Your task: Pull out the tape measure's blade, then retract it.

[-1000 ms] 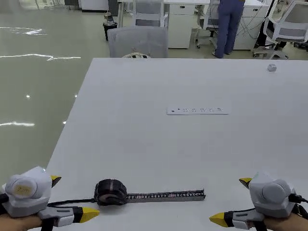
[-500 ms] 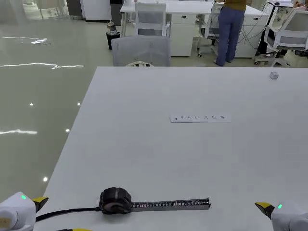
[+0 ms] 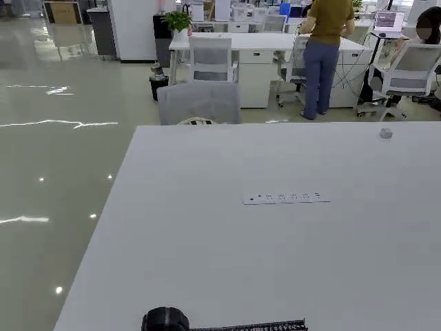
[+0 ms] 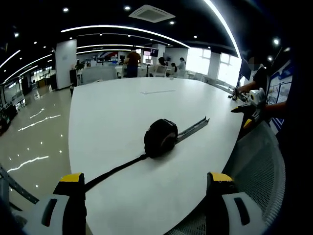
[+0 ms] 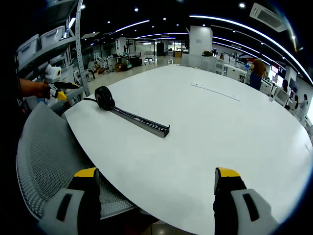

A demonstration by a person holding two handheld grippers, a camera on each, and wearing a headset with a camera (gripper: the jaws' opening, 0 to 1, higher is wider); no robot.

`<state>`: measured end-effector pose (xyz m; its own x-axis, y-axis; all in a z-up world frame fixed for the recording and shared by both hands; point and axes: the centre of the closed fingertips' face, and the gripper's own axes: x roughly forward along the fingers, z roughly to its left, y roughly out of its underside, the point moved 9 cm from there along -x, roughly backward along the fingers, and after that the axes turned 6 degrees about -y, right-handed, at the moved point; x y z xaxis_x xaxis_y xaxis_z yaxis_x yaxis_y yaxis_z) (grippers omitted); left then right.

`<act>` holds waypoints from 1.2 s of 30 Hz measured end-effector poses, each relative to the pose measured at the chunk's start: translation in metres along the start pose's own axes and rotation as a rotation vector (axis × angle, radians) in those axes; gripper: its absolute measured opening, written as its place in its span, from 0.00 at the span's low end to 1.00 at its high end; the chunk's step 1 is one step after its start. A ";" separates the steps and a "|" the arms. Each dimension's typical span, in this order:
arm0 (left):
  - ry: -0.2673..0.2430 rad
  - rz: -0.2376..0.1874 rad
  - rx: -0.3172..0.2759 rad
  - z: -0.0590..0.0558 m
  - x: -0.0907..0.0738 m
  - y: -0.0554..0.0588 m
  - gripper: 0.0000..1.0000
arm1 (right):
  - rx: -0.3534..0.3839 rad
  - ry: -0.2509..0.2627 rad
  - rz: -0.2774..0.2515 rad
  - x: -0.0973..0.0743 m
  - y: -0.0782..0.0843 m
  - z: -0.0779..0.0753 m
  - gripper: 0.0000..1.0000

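Note:
The black tape measure [image 3: 165,321] lies near the table's front edge, its blade [image 3: 248,325] pulled out to the right and flat on the white top. In the left gripper view the case [image 4: 160,137] sits ahead of my left gripper [image 4: 146,188], which is open and well short of it; a black strap [image 4: 115,170] trails from the case toward me. My right gripper [image 5: 156,183] is open too, back from the table edge, with the blade's end [image 5: 164,130] ahead of it. Neither gripper touches the tape.
A white power strip [image 3: 286,198] lies mid-table, with a small grey object [image 3: 386,133] far right. A grey mesh chair [image 5: 44,156] is under the grippers at the table's near edge. Another chair [image 3: 200,103] stands at the far edge, where a person [image 3: 322,48] stands among desks.
The head camera has tilted up, so the tape sits lower in the picture. Both grippers have drawn back from the table's front edge. The tape and its blade lie as before.

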<state>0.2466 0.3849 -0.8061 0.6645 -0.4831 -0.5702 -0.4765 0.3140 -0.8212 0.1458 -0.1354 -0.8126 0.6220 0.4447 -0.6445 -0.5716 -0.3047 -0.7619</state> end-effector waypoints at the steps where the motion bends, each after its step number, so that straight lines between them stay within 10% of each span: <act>1: 0.001 -0.003 0.000 -0.001 0.000 -0.001 1.00 | 0.000 0.004 0.002 0.000 0.000 0.000 1.00; 36: -0.039 -0.031 0.018 0.014 -0.003 -0.023 1.00 | -0.004 0.025 -0.021 -0.009 0.002 -0.010 1.00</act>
<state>0.2639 0.3910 -0.7864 0.7007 -0.4610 -0.5445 -0.4453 0.3138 -0.8386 0.1451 -0.1485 -0.8089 0.6475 0.4296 -0.6294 -0.5558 -0.2988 -0.7758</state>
